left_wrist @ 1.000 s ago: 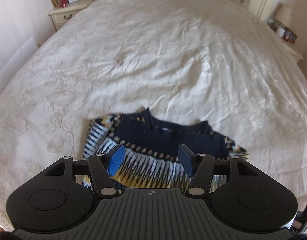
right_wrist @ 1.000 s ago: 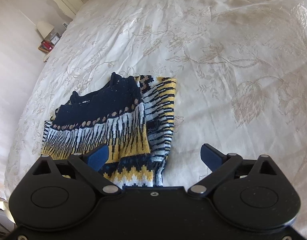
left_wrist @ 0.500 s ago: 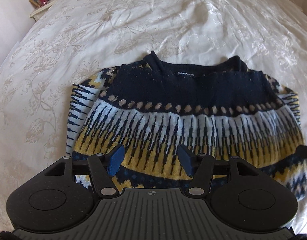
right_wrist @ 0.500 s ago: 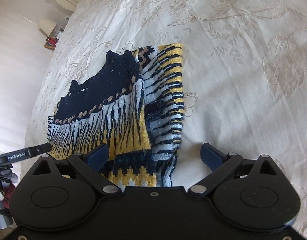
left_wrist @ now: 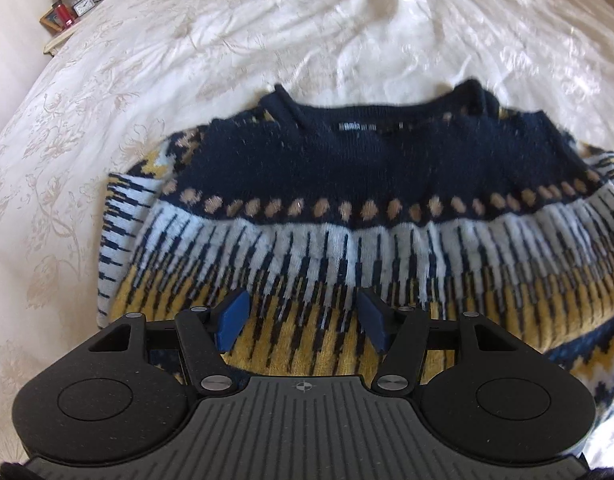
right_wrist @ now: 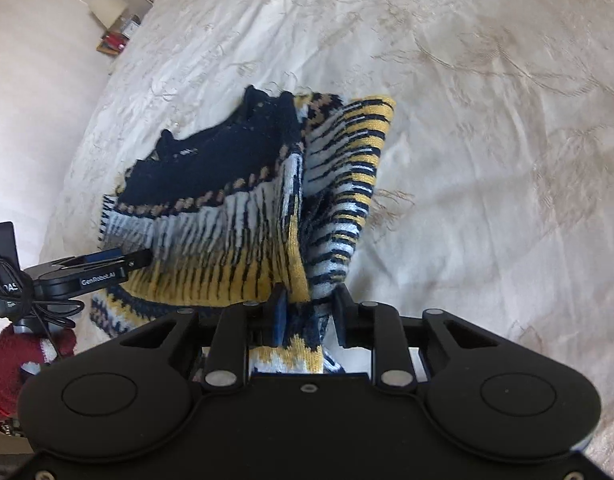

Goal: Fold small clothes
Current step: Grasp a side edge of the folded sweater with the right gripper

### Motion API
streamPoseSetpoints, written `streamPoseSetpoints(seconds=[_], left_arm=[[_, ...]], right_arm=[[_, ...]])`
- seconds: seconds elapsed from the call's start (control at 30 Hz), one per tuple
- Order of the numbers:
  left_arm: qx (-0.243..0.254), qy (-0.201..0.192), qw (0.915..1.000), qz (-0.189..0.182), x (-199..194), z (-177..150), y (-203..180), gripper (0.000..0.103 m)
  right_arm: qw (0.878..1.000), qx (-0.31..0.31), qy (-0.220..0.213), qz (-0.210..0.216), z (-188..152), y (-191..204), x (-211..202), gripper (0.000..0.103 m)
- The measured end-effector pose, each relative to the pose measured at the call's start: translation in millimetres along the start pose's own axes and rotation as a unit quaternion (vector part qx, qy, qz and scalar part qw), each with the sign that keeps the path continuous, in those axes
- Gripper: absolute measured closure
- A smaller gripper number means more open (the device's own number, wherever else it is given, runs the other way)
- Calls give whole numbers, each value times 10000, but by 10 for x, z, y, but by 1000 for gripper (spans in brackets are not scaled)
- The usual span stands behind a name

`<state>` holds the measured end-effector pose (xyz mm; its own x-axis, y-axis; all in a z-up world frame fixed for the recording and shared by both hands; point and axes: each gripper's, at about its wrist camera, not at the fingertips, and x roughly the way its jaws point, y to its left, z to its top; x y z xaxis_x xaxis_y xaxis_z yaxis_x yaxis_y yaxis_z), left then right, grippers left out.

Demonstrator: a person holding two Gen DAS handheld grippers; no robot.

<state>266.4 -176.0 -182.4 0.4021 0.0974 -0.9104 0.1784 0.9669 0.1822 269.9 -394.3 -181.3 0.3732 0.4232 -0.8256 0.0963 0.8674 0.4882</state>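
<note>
sweater, navy-yoked, apparently bunched

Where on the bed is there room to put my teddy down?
Lots of bare bedspread lies beyond the sweater's collar, stretching toward the nightstand. More is free beside its striped sleeve, on the side of the right tongs. It is crowded at the near edge: those tongs pinch the hem and the left tongs hover open over the yellow band.
</note>
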Motion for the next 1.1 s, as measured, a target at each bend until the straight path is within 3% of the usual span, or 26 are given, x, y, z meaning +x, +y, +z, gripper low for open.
streamPoseSetpoints(seconds=[0.03,0.1,0.13,0.2,0.27,0.33,0.4,0.5,0.6,0.77,0.87,0.97,1.1], left_arm=[[77,-32,9999,57,35,-22,-30,43],[186,-86,9995,220,82,-44,-81,37],[193,-115,9993,308,95,-49,-92,31],[120,-127,9990,417,124,-54,-82,22],[3,-136,9990,433,155,-51,-27,12],[-189,-113,9990,400,199,-53,56,0],[-424,-124,9989,186,234,-64,153,0],[-615,-196,9979,-20,270,-69,233,0],[-662,-369,9971,-68,278,-100,240,0],[-705,-442,9964,-132,315,-113,262,0],[-632,-368,9971,-212,299,-24,345,1],[-464,-620,9965,-310,155,128,320,16],[-290,-576,9966,-513,203,406,279,16]], right_arm=[[9998,28,95,-196,-8,-34,65,75],[9995,194,154,-202,-17,-99,121,74],[9993,337,112,-79,-8,-124,125,66],[9993,360,18,33,-13,-143,98,63],[9996,266,-78,74,-15,-132,84,37],[9993,270,-181,164,4,-148,63,26],[9990,319,-231,227,44,-165,62,26],[9984,362,-263,340,117,-169,110,18],[9977,424,-244,474,180,-165,206,16],[9956,668,34,659,250,-187,414,0],[9939,733,51,820,258,-197,496,0],[9914,884,17,966,262,-242,549,0],[9871,1102,-95,1159,259,-329,573,0]])
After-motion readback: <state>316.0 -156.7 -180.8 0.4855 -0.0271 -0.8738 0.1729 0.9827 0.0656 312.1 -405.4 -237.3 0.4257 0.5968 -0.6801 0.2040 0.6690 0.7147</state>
